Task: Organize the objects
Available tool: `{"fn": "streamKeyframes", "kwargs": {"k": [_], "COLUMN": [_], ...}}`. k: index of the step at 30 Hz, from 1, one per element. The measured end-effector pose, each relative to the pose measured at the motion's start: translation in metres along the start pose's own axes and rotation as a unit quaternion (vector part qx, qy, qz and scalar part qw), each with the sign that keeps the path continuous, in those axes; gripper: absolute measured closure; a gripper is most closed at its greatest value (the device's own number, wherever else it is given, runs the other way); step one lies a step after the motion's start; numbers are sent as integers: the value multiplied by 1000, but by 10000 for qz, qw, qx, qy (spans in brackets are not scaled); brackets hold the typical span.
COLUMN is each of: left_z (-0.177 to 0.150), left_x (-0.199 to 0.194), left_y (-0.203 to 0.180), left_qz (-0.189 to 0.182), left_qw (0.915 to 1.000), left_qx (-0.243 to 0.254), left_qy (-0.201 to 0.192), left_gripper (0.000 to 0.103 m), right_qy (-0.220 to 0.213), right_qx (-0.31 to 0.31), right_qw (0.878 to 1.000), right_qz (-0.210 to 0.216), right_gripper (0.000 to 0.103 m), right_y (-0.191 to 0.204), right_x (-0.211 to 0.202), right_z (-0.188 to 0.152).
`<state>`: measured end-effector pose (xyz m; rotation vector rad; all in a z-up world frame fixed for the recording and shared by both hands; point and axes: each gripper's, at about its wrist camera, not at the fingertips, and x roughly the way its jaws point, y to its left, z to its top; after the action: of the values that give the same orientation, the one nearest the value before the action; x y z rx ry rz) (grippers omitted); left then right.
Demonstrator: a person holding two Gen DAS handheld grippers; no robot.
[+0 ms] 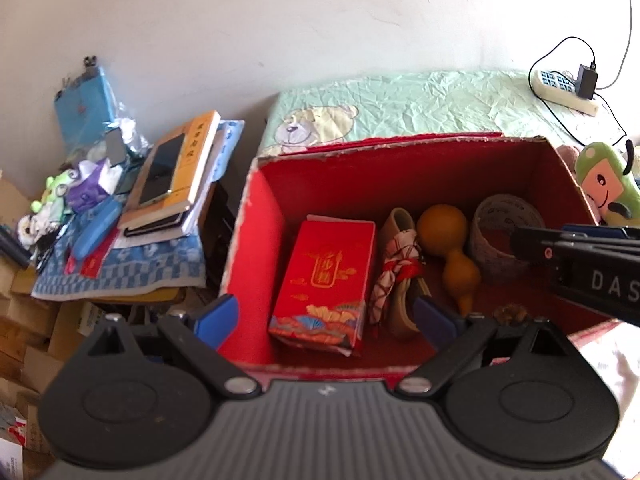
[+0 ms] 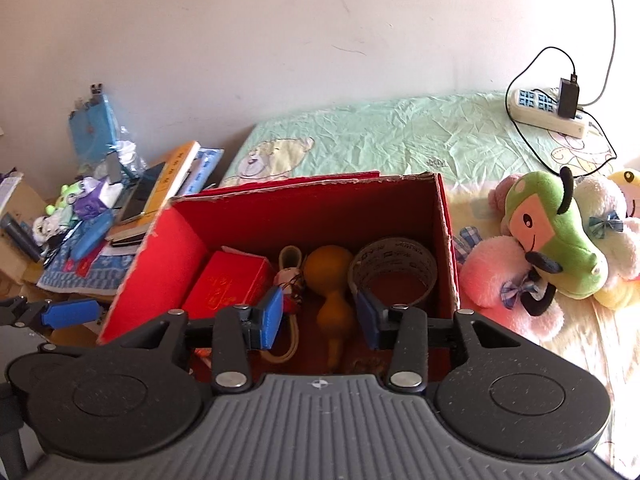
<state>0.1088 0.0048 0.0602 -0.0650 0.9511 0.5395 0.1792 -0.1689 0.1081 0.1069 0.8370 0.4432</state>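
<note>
An open red cardboard box (image 1: 256, 224) (image 2: 176, 248) stands on the bed. Inside lie a red gift carton (image 1: 324, 280) (image 2: 228, 284), a small cloth doll on a slipper shape (image 1: 400, 268) (image 2: 290, 268), a brown gourd (image 1: 444, 232) (image 2: 328, 272) and a wide tape roll (image 1: 504, 216) (image 2: 392, 256). My left gripper (image 1: 325, 318) hovers over the box's near left part, open wide, nothing between its blue pads. My right gripper (image 2: 320, 316) hangs above the gourd, jaws parted and touching nothing. It enters the left wrist view as a black arm (image 1: 580, 264).
Plush toys (image 2: 556, 240) (image 1: 604, 184) lie right of the box on the bed. A power strip with a charger (image 2: 548, 116) sits at the far right by the wall. Left of the bed, a low table holds stacked books with a phone (image 1: 172, 176) and small clutter (image 2: 80, 216).
</note>
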Motion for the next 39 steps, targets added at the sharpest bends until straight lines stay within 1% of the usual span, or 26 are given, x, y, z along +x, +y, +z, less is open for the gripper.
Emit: {"fn": "streamKeyframes", "kwargs": {"k": [3, 6, 10, 14, 17, 22, 27, 31, 39], "left_z": [-7, -14, -25, -35, -43, -54, -63, -66, -66], "left_x": [-12, -19, -26, -28, -26, -22, -20, -14, -14], "left_y": [0, 0, -3, -7, -12, -16, -21, -24, -30], "left_qz": [-33, -175, -217, -113, 76, 88, 80, 18, 30], "left_qw": [10000, 9996, 9993, 9991, 9990, 9980, 9969, 9953, 9945], "left_qx": [-92, -207, -298, -339, -299, -279, -268, -245, -245], "left_qy": [-13, 46, 108, 217, 327, 558, 729, 940, 1016], "left_gripper": [7, 5, 3, 1, 1, 1, 1, 1, 1], "right_qy": [-84, -160, -183, -78, 38, 237, 393, 486, 521], "right_qx": [-48, -8, -36, -28, -43, -73, -68, -88, -49], "right_qw": [10000, 9999, 9998, 9999, 9999, 9997, 9991, 9988, 9986], "right_qz": [17, 21, 51, 97, 106, 82, 107, 56, 89], "right_gripper": [57, 51, 49, 49, 48, 46, 45, 42, 42], "right_y": [1, -1, -3, -5, -6, -8, -10, -11, -19], "right_x": [-12, -23, -31, -37, -39, -38, -36, -35, -39], "right_z": [-5, -13, -22, -30, -38, -52, -59, -62, -62]}}
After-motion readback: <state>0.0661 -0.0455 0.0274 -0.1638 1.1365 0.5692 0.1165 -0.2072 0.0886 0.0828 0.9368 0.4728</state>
